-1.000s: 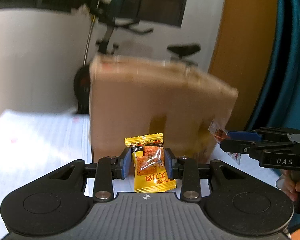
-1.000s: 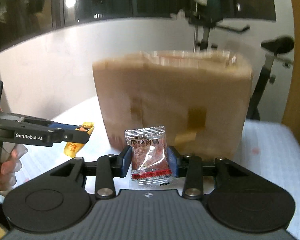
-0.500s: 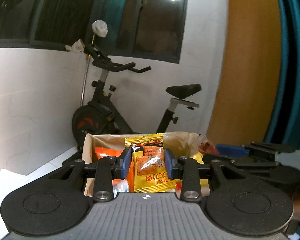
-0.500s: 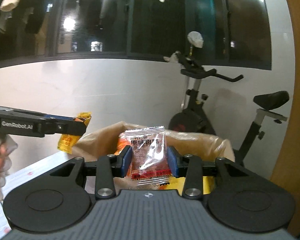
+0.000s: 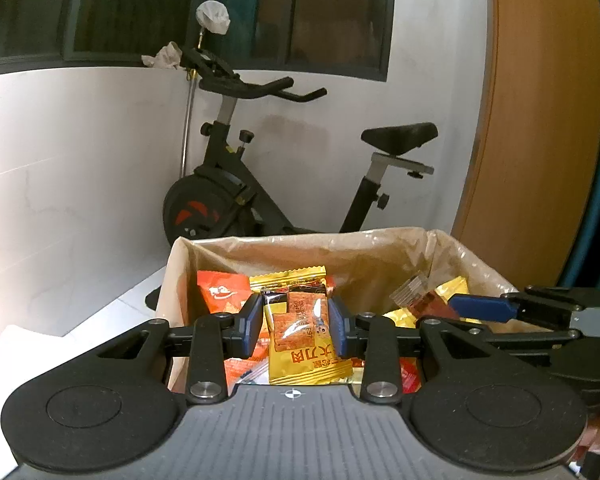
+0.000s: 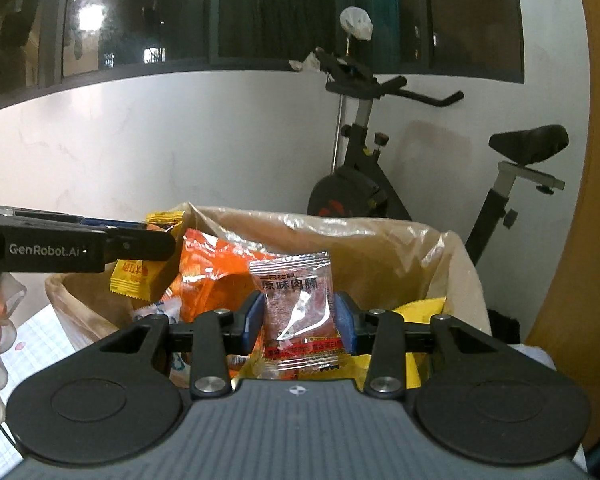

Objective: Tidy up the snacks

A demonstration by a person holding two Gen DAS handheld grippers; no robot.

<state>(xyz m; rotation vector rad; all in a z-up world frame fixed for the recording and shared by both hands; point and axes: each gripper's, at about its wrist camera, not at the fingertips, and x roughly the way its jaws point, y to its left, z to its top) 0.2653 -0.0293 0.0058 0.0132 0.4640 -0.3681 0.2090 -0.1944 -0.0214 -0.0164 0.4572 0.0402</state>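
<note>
My left claw (image 5: 295, 326) is clamped on a yellow snack packet (image 5: 306, 340), held above the near rim of the lined box (image 5: 384, 258). My right claw (image 6: 297, 320) grips a clear meat-snack packet (image 6: 300, 316) over that same box. Inside lie orange packets (image 6: 215, 272). Beyond the box stands an exercise bike (image 5: 239, 184).

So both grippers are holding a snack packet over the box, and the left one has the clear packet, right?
Not quite. The left gripper holds the yellow packet, as the left wrist view shows. The clear packet is in the right gripper. Both are over the box.
</note>
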